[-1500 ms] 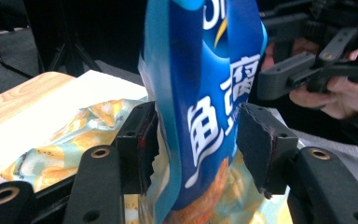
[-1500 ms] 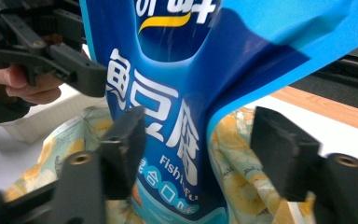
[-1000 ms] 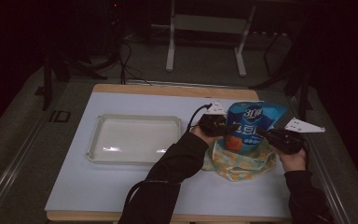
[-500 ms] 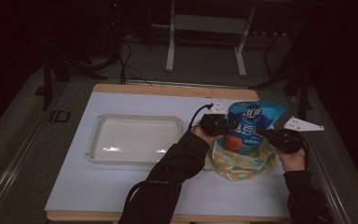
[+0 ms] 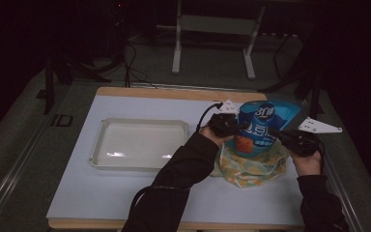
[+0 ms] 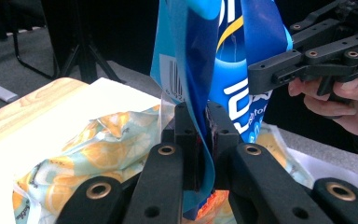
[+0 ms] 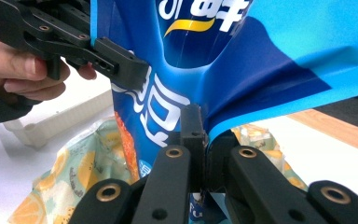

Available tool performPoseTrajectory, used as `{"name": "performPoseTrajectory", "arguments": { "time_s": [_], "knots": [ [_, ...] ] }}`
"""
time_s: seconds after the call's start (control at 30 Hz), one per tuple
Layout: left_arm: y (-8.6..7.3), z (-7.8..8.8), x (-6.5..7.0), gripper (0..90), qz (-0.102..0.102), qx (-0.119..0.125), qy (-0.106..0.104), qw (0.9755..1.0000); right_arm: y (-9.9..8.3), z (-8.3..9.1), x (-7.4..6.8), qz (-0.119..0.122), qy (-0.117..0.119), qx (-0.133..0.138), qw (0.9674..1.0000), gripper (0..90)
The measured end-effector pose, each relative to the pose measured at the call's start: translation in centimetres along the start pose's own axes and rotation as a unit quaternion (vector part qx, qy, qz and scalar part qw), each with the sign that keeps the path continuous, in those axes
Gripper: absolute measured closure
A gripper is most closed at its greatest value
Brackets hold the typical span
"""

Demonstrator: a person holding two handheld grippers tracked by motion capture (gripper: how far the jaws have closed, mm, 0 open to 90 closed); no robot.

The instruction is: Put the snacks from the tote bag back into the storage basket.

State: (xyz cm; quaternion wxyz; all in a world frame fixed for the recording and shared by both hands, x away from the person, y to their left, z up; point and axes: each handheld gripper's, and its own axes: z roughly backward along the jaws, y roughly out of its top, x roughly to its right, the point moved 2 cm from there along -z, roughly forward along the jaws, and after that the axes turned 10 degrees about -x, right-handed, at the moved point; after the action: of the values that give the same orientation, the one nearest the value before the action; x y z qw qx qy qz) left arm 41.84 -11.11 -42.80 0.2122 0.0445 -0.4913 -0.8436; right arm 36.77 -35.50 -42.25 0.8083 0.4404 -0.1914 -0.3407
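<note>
The left gripper [image 5: 239,126] is clenched on the left edge of a blue snack bag [image 5: 262,128]. In the left gripper view, the bag's thin side [image 6: 200,88] is seen pinched flat between the two black jaws. The right gripper [image 5: 276,135] is clenched on the right edge of the same bag, and in the right gripper view the blue film [image 7: 242,60] is seen squeezed between its jaws and pulled into folds. The bag is held upright between both grippers, at the right side of the table [image 5: 140,193], above a soft cloth bag printed with lemons [image 5: 251,166]. The cloth bag is seen lying crumpled on the white table top, close to the right edge.

To the left, a pale tray [image 5: 137,145] is set flat on the table, well apart from the bags. Much bare table is left near the person and along the left side. A wooden strip [image 5: 154,92] is seen along the far edge of the table. Dark floor and metal stand legs [image 5: 176,53] are seen beyond that far edge.
</note>
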Motion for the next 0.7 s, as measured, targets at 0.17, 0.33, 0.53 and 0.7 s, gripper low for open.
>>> {"name": "performPoseTrajectory", "arguments": {
  "time_s": [0.17,0.33,0.53,0.7],
  "knots": [
    [1.0,0.7,0.3,86.6,-0.005,-0.001,0.002,1.0,0.8,0.6,-0.2,0.007,-0.007,0.001,1.0,89.3],
    [2.5,1.7,0.6,86.6,-0.011,0.006,0.006,0.9999,2.0,1.6,-0.3,0.008,-0.008,0.014,0.9998,89.3],
    [3.6,2.8,0.6,86.8,-0.012,0.01,0.009,0.9998,3.5,2.3,-0.7,0.016,-0.016,0.022,0.9995,89.3],
    [4.6,3.9,0.9,86.9,-0.017,0.012,0.015,0.9997,4.6,2.7,-0.9,0.016,-0.016,0.031,0.9993,89.3]
  ]
}}
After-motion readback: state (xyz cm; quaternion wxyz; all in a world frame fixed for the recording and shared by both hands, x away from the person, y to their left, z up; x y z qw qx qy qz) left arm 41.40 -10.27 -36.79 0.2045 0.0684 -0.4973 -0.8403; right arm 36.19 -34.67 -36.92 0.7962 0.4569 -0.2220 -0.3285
